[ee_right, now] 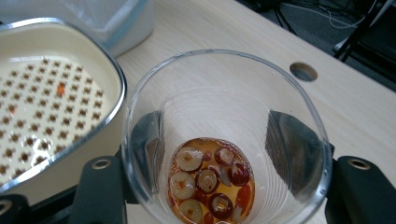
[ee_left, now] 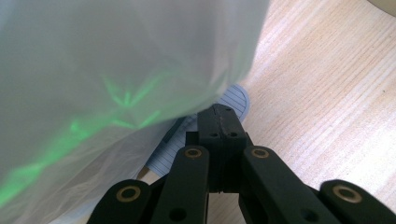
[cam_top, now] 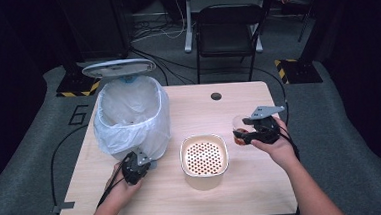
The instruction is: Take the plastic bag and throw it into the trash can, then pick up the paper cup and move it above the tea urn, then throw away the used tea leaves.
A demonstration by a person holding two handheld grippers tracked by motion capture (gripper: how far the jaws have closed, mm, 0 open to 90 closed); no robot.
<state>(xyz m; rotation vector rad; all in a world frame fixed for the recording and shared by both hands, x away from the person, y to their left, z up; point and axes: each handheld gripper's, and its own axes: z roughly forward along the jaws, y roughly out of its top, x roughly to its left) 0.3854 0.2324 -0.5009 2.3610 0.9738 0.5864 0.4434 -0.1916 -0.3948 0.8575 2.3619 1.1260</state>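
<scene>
table (cam_top: 253, 184): light wood, cable hole (cam_top: 216, 96) near far edge, centre
bin (cam_top: 131, 116): far-left on table, white bag liner, lid (cam_top: 118, 68) standing open above the rim
strainer pot (cam_top: 204, 159): cream, rounded-square, perforated insert on top, table centre, just right of bin
cup (ee_right: 224, 140): clear plastic, near upright; amber liquid plus sliced red fruit pieces (ee_right: 208, 179) at the bottom
cup location: right of strainer pot, rim just beside pot rim in right gripper view; looks lifted off the table but can't confirm
right gripper (cam_top: 252, 133): jaws apart around the cup, one pad on each side wall, clamped on it; grey plate on top, pointing left toward pot
right hand (cam_top: 279, 149): forearm enters bottom right, angled up-left, hand wrapped round gripper body
left gripper (cam_top: 134, 167): low at front of bin base, nose aimed at bin
left jaws: together, tips meeting in left gripper view, nothing seen between them
pedal (ee_left: 236, 100): pale ribbed tab at bin foot; jaw tips sit right on/over it, contact vs just above: can't tell
left hand (cam_top: 120, 184): forearm enters bottom left, angled up-right, hand behind gripper near table surface
bag (ee_left: 116, 70): translucent white, hangs over the left jaws, green glints on it
</scene>
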